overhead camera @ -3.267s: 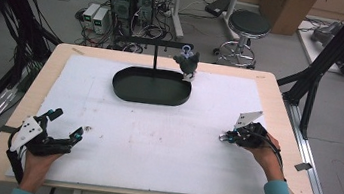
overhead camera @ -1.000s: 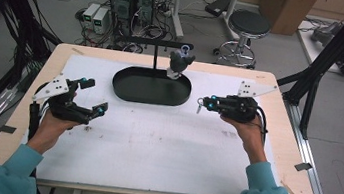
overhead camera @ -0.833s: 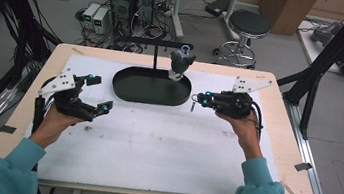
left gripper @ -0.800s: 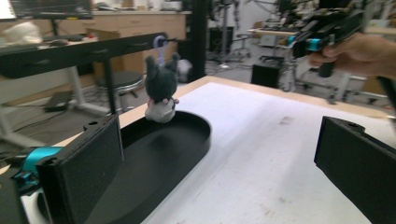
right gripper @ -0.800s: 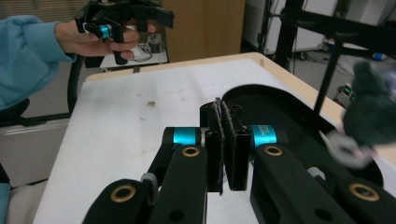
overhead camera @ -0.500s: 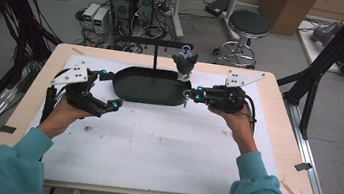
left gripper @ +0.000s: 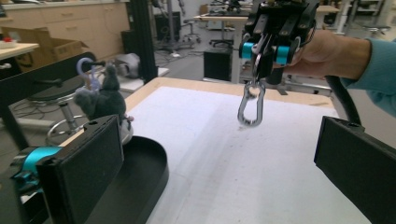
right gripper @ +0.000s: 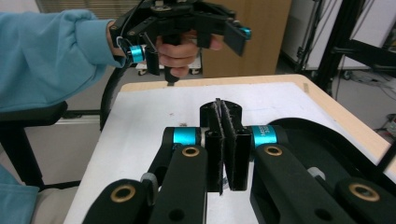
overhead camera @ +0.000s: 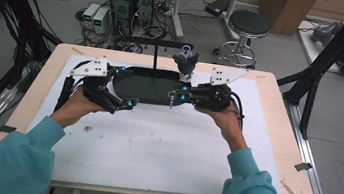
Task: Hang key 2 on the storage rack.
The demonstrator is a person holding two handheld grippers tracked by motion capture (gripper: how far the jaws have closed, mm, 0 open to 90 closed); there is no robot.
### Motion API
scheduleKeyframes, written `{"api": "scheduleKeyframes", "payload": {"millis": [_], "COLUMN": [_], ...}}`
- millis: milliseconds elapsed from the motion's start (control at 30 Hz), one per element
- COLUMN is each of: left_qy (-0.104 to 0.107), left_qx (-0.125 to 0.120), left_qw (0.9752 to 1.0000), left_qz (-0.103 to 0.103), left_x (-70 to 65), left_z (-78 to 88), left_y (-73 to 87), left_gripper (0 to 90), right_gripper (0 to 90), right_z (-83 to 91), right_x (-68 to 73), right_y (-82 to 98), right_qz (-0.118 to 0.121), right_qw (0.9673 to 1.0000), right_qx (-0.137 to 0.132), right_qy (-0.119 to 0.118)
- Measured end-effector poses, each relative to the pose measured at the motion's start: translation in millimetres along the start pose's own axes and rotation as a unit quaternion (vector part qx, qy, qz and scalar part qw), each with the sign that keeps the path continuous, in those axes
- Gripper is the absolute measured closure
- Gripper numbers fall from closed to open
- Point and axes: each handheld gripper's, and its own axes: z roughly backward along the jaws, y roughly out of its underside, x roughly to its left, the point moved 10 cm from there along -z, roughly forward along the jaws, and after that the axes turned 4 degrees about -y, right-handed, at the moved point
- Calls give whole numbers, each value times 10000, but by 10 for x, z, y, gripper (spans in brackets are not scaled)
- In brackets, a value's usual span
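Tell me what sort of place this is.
Most likely a robotics or engineering lab. Desktop computers with tangled cables sit on the floor behind the table, black metal frame posts stand around it, and workbenches and cardboard boxes line the room.

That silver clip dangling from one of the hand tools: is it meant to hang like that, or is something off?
Nothing looks broken. The silver clip hangs freely from the shut right gripper, pinched at its top end. The left gripper is open and holds nothing. A grey plush toy hangs upright over the black tray.

Teal long sleeves [overhead camera: 26, 153] cover both forearms (black grippers bear cyan bands and grey plates).
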Motion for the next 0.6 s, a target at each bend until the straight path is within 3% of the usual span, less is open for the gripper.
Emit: {"api": "scheduleKeyframes", "payload": {"millis": [267, 367, 600], "left_qy": [285, 420, 615], "left_qx": [62, 51, 69], "left_qw": [9995, 9989, 9980], "left_qz": [-121, -179, -127], "left_x": [-79, -115, -148], "left_z": [-128, -154, -202], "left_y": [-57, -68, -56], "left_gripper": [36, 131, 182], "right_gripper": [885, 886, 885], "right_z": [-164, -213, -262], "right_x": [43, 38, 51], "right_y": [-74, -86, -65], "right_qz": [24, 86, 7], "right_qw": [9998, 9997, 9996], "right_qx": [-44, -54, 9], "right_qy": [-192, -225, -276]}}
